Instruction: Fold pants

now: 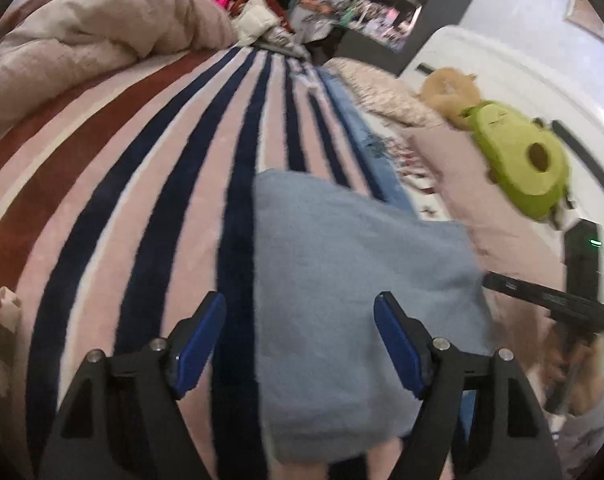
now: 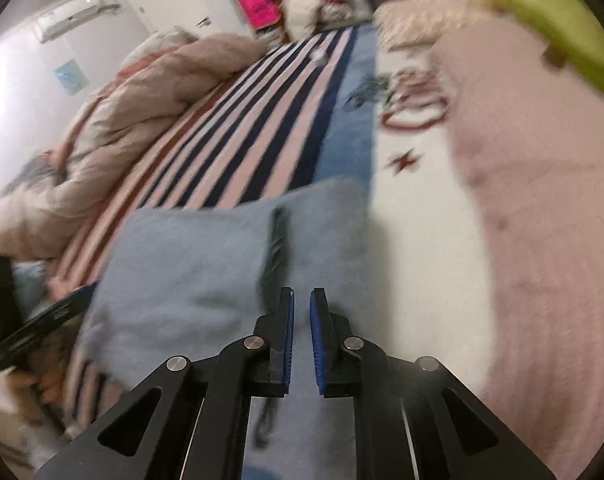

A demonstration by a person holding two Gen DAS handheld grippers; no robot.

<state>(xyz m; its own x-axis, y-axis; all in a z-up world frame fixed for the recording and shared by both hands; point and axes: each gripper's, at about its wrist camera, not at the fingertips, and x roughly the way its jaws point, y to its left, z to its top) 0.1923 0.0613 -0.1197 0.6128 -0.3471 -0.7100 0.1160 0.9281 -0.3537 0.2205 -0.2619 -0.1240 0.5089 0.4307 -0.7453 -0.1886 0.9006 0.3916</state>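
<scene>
Your left gripper [image 1: 299, 306] hangs wide open above the folded light-blue pants [image 1: 354, 292], gripping nothing. Your right gripper [image 2: 301, 294] is nearly closed over the same pants on the striped blanket [image 1: 141, 184], empty between its pads. Blur hides any contact; a green plush toy [image 1: 518, 160] lies beyond.

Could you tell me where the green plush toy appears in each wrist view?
Left wrist: green plush lies at the right, on the pink pillow.
Right wrist: green plush is cut off at the top right corner.
Shared landmark: the striped blanket, left of the plush in both.
</scene>
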